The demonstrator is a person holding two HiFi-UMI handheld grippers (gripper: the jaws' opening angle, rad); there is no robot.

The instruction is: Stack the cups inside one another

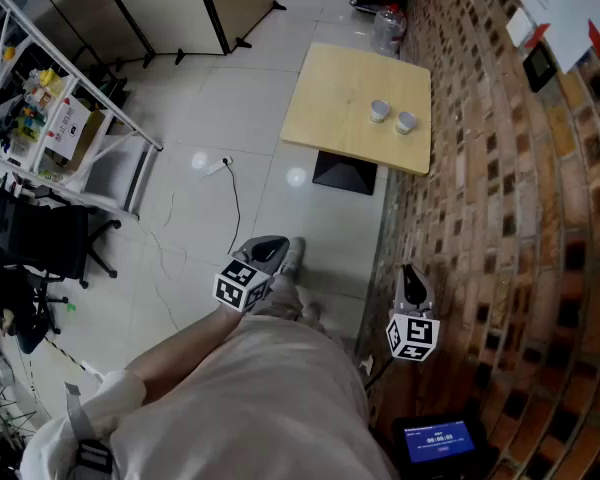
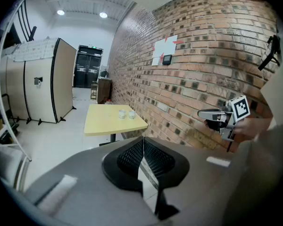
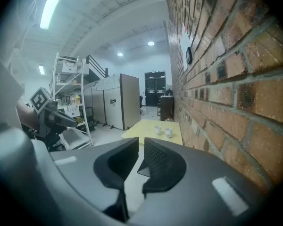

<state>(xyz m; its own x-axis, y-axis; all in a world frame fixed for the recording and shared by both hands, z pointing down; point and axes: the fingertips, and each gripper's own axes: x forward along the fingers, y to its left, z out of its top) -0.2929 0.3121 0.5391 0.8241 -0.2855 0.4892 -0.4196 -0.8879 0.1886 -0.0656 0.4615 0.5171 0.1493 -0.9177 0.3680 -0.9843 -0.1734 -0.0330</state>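
Cups (image 1: 393, 116), two small pale ones, stand upright just beside each other near the wall-side edge of the yellow desk (image 1: 335, 93), well apart from both tongs.

The left tongs (image 2: 143, 142) are closed tight, the black ribbed pads meeting along a thin line with nothing between them. The right tongs (image 3: 141, 147) stand narrow, a slim gap showing between the pads, and they hold nothing. In the head view the left tongs (image 1: 270, 251) and the right tongs (image 1: 412, 280) are both held low in front of the person's body, each pointing toward the desk and slightly down, the right ones close beside the brick wall (image 1: 500, 198).

Between the tongs and the desk lies bare white tiled floor (image 1: 220, 108) with a thin cable (image 1: 235, 203) across it. A metal shelf rack (image 1: 70, 128) holding coloured items stands off to the left.
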